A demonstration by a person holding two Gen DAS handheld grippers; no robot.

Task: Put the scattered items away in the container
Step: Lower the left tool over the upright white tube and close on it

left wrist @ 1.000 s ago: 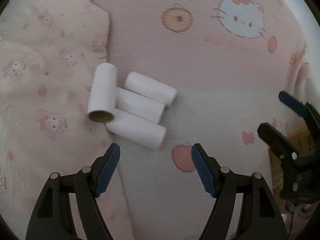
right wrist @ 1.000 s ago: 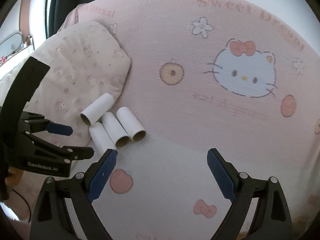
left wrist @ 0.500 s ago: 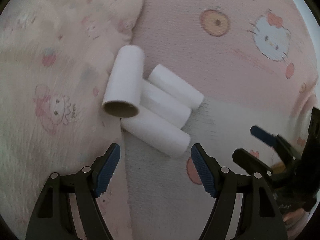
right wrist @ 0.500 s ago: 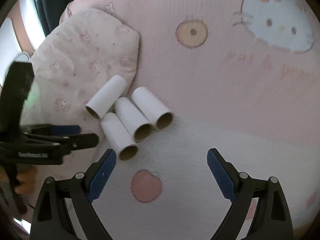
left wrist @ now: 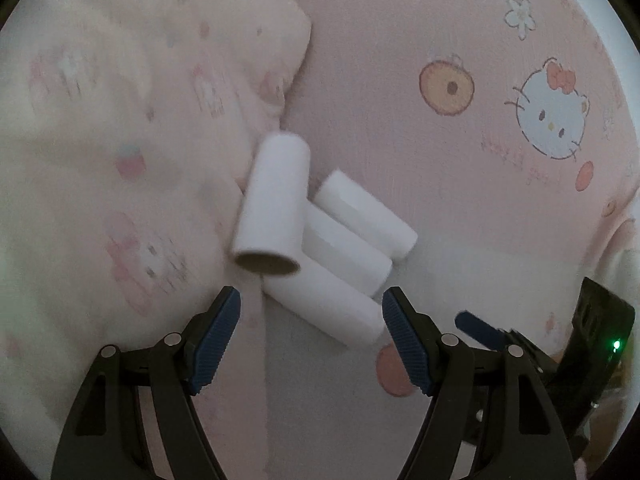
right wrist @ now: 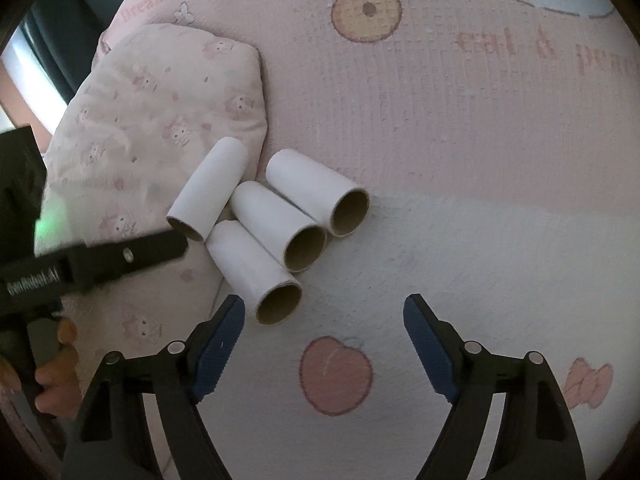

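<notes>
Several white cardboard tubes lie bunched on a pink bedspread [left wrist: 460, 184]. In the left wrist view the nearest tube [left wrist: 324, 304] lies just ahead of my open, empty left gripper [left wrist: 311, 316], with a tilted tube [left wrist: 274, 208] and two more tubes [left wrist: 366, 208] behind. In the right wrist view the nearest tube [right wrist: 256, 276] lies just ahead of the left finger of my open, empty right gripper [right wrist: 324, 328]; the other tubes [right wrist: 280, 224] sit behind it. No container is in view.
A pale patterned pillow [right wrist: 160, 108] lies left of the tubes, also in the left wrist view [left wrist: 120, 120]. The left gripper's black body [right wrist: 92, 264] and a hand reach in at the right wrist view's left. The right gripper [left wrist: 560, 344] shows at lower right.
Both grippers have moved closer to the tubes, which now lie just ahead of the fingertips. Both have stayed open. The tubes have not moved.
</notes>
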